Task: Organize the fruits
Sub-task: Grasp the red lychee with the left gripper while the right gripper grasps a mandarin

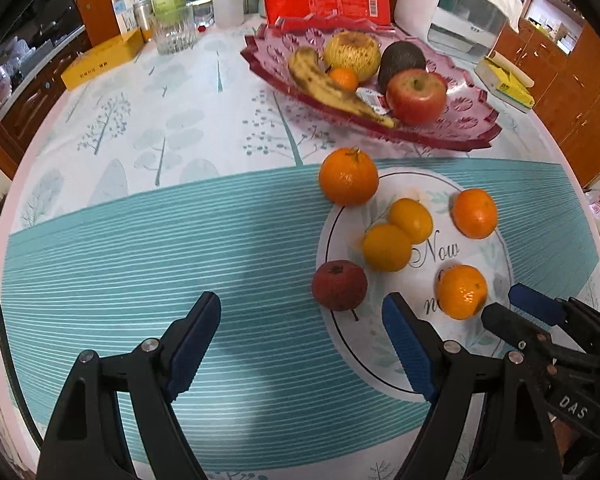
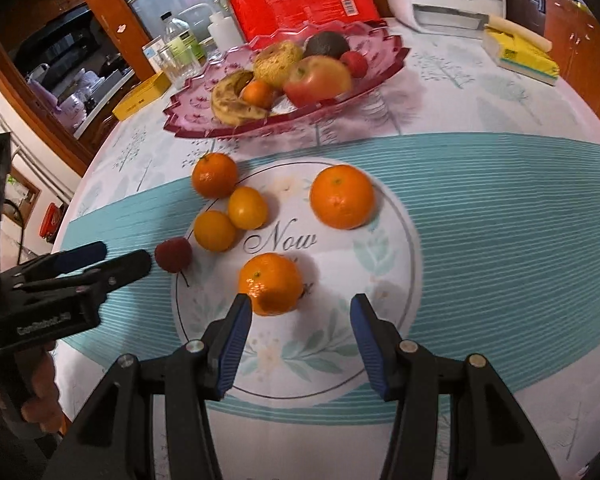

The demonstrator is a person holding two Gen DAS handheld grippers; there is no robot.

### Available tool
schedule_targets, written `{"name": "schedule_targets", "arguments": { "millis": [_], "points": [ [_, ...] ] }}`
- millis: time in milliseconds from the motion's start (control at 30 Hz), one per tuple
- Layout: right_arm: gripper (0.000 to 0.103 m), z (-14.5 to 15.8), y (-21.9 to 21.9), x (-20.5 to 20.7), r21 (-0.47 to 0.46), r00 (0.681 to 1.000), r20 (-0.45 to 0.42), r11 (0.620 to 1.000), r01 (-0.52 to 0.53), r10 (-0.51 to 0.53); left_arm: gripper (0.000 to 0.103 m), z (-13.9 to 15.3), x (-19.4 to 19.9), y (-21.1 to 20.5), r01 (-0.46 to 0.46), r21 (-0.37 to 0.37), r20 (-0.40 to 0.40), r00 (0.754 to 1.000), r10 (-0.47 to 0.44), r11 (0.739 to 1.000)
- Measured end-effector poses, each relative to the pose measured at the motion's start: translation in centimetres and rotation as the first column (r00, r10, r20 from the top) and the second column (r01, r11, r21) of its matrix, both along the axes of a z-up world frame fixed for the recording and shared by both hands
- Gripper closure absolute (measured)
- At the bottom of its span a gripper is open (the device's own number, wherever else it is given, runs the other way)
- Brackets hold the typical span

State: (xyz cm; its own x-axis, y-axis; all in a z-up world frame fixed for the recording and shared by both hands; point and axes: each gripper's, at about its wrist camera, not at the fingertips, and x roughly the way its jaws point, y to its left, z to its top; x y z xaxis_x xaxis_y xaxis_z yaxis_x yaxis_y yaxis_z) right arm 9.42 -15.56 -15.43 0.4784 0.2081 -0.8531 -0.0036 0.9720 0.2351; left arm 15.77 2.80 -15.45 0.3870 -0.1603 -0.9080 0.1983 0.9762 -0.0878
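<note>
A round counter [image 1: 99, 220] under a leaf-print cloth, cabinets behind. The nearest mandarin [image 2: 270, 283] sits toward the near edge, round with no long axis, just ahead and left of the right hand-held gripper [image 2: 300, 322], jaws spread, empty. The left hand-held gripper [image 1: 300, 320], spread and empty, is nearer the small red fruit [image 1: 339, 285]. The pink dish [image 1: 452, 132] stands toward the far edge.

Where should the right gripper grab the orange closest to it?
Grip the nearest orange across its round middle, coming down from above with one finger on each side. It sits alone on the tablecloth, so both sides are free. The right gripper is open just in front of it.
</note>
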Motion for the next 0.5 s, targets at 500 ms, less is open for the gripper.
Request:
{"name": "schedule_targets", "arguments": {
  "millis": [500],
  "points": [
    [0.051, -1.8, 2.4, 1.6, -0.035, 0.998, -0.024, 0.997, -0.062, 0.061, 0.034, -1.7, 1.0, -1.1, 0.012, -0.036, -0.018, 1.0, -0.012, 0.999]
  ]
}}
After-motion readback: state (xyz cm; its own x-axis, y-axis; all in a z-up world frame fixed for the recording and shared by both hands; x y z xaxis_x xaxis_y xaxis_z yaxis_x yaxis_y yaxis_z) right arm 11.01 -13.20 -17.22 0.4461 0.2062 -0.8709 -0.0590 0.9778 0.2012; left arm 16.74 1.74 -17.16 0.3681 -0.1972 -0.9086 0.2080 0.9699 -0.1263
